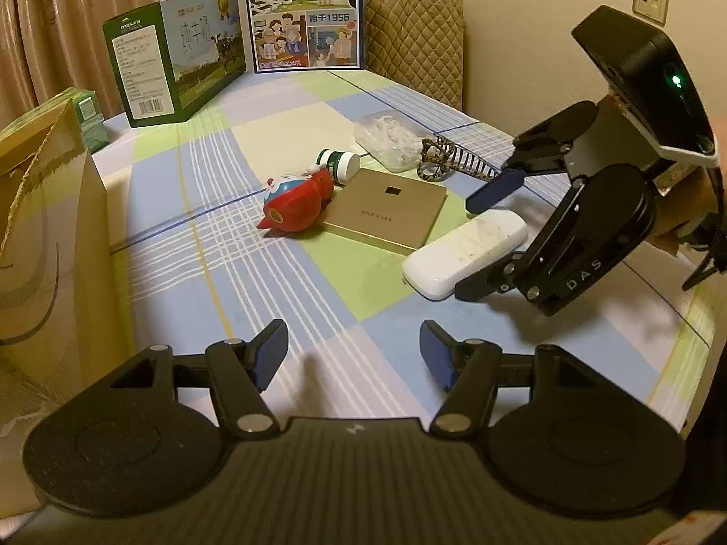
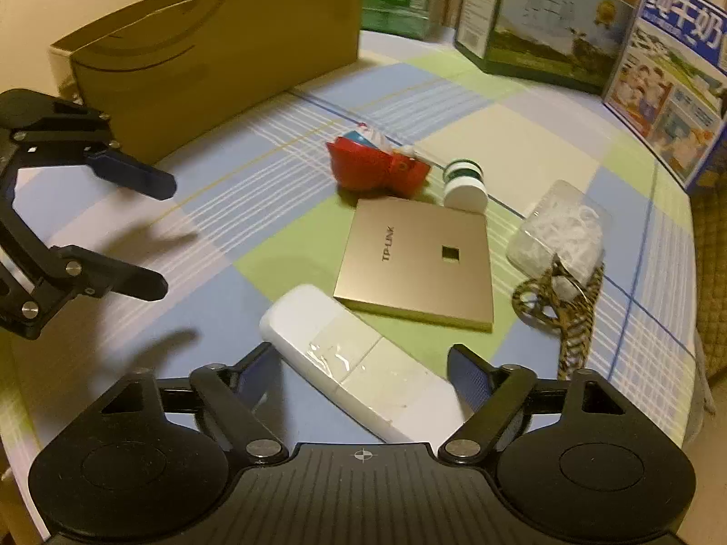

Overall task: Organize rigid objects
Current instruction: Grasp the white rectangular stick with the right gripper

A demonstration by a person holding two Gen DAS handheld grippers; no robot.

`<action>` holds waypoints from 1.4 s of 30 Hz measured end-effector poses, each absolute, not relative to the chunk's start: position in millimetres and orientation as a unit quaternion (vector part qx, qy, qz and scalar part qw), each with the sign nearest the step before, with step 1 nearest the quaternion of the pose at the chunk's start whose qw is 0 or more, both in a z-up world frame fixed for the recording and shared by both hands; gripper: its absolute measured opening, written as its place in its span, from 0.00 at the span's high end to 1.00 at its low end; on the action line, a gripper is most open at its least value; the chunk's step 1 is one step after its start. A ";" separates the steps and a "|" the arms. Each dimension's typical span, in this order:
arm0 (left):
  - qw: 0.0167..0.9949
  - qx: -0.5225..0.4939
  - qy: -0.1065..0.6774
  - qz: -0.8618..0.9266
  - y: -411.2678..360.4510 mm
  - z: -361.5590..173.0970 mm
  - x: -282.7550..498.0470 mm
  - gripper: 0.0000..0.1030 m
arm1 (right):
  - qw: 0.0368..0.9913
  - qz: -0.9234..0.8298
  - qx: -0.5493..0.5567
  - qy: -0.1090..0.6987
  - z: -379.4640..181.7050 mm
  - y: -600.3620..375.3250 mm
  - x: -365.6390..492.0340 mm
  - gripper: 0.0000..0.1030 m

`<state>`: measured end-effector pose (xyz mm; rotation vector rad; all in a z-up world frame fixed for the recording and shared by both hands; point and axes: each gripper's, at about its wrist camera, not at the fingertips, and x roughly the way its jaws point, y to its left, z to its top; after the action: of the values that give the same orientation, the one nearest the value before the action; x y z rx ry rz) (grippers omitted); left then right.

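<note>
A white remote-like bar (image 2: 363, 363) lies on the checked tablecloth between the open fingers of my right gripper (image 2: 359, 372); the pads stand either side of it, not closed. It also shows in the left wrist view (image 1: 463, 252) with the right gripper (image 1: 481, 245) around it. My left gripper (image 1: 352, 354) is open and empty above bare cloth; it also shows in the right wrist view (image 2: 159, 231). A gold TP-LINK panel (image 2: 418, 263), a red toy (image 2: 377, 165), a green-and-white bottle (image 2: 463, 184), a clear box (image 2: 563, 231) and a patterned strap (image 2: 563, 313) lie beyond.
A brown cardboard box (image 2: 213, 63) stands at the left of the table, seen close in the left wrist view (image 1: 41, 236). Two milk cartons (image 1: 177, 54) (image 1: 304, 9) and a green pack (image 1: 88, 118) stand at the back. A quilted chair (image 1: 413, 32) is behind.
</note>
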<state>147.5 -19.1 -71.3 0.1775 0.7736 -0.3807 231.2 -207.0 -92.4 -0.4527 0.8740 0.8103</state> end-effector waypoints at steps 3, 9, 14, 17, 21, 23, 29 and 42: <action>0.905 0.082 0.374 -0.184 -17.7 -70.4 147.4 0.42 | 0.806 0.357 -0.213 0.421 -86.0 -205.7 222.5 0.45; 0.907 0.077 0.371 -0.186 -16.9 -68.3 145.9 0.42 | 0.814 0.329 -0.205 0.434 -81.3 -208.1 190.2 0.63; 0.907 0.070 0.372 -0.185 -14.7 -67.5 144.5 0.42 | 0.822 0.294 -0.148 0.464 -78.5 -215.6 182.1 0.63; 0.907 0.071 0.372 -0.187 -16.3 -67.7 143.8 0.42 | 0.826 0.306 -0.137 0.454 -81.8 -210.1 179.2 0.62; 0.907 0.073 0.370 -0.185 -16.2 -68.6 143.3 0.42 | 0.835 0.306 -0.140 0.435 -86.4 -202.2 175.3 0.63; 0.908 0.070 0.371 -0.182 -15.0 -69.3 144.9 0.42 | 0.837 0.299 -0.135 0.437 -86.1 -202.3 174.6 0.64; 0.908 0.067 0.371 -0.183 -14.8 -69.8 146.3 0.42 | 0.857 0.261 -0.113 0.430 -77.8 -219.9 167.7 0.64; 0.909 0.057 0.368 -0.189 -16.0 -70.9 151.9 0.42 | 0.887 0.132 -0.080 0.436 -84.7 -254.9 236.7 0.64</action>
<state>151.9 -16.0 -70.9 0.1167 0.7597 -0.3900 236.7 -254.9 -84.7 -0.1670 0.9067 0.2750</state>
